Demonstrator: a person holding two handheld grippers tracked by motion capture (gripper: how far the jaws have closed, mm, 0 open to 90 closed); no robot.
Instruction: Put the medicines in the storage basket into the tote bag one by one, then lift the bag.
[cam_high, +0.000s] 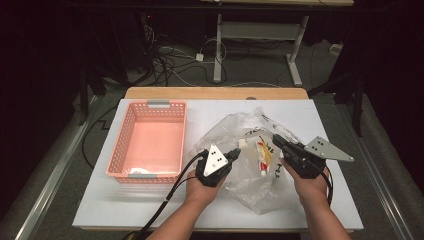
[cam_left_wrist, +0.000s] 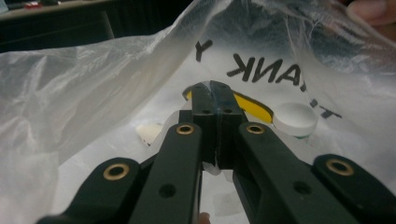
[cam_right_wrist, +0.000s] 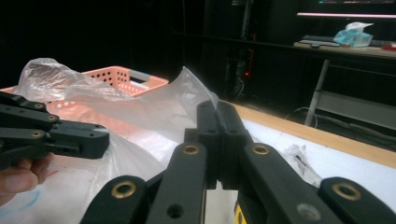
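Clear plastic bag (cam_high: 245, 150) lay right of centre on white surface (cam_high: 150, 200), tube (cam_high: 263, 157) visible inside. My left gripper (cam_left_wrist: 215, 100) had jaws clamped on bag film. Right gripper (cam_right_wrist: 218, 116) had jaws pinched on bag's far-right edge. Pink basket (cam_high: 150, 142) sat left.

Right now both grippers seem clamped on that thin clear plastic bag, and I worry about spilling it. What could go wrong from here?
1. The thin clear plastic bag is pinched by the left gripper and the right gripper; pulling apart could tear the film.
2. The white-capped tube and white round cap lie loose inside; lifting unevenly might tip them out.
3. The pink perforated plastic basket stands close on the left; the bag could snag its rim.
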